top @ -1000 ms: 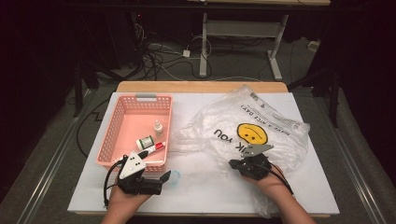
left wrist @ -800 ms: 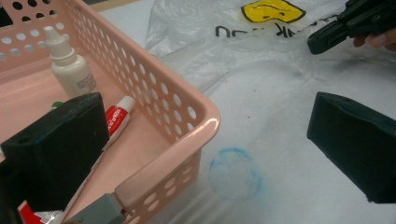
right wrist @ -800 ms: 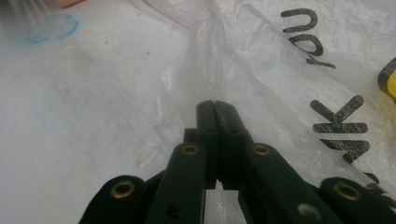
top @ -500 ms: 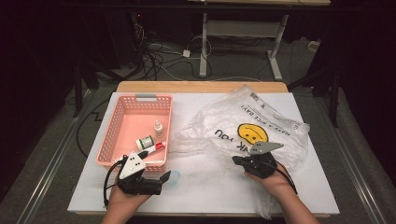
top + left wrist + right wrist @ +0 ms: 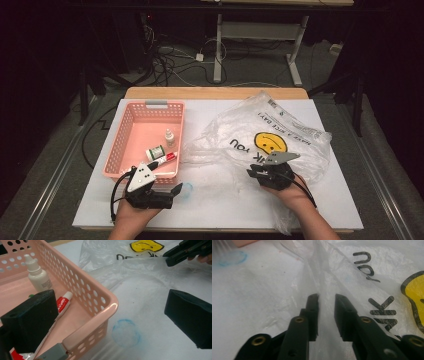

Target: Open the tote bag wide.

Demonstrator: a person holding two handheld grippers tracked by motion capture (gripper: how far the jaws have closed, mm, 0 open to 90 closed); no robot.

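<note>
While packing is not yet begun, listed left to right:

Basket [image 5: 120, 145], pink, at table [image 5: 210, 215] left. Holds dropper bottle [image 5: 170, 136], small jar [image 5: 156, 152], tube [image 5: 166, 159]; all three inside, none bagged. Judged: everything left to do.

Left gripper [image 5: 176, 191], just in front of basket's near right corner. Open wide, nothing between jaws; basket corner seen between them in left gripper view, not touched. Blue ring mark [image 5: 125, 332] on table just ahead.

Bag [image 5: 265, 140], clear plastic with yellow smiley, flat and crumpled on table right of basket, near edge reaching close to basket. Mouth not visibly spread.

Right gripper [image 5: 253, 172], at bag's near left edge. Jaws have just been opening; now parted a little, with a raised fold of bag [image 5: 322, 277] standing between them. Pads seem clear of the film, so grip judged released, not holding.

Remaining, by judgement: retake the fold, lift to open the mouth, then move basket contents across with left gripper.
</note>
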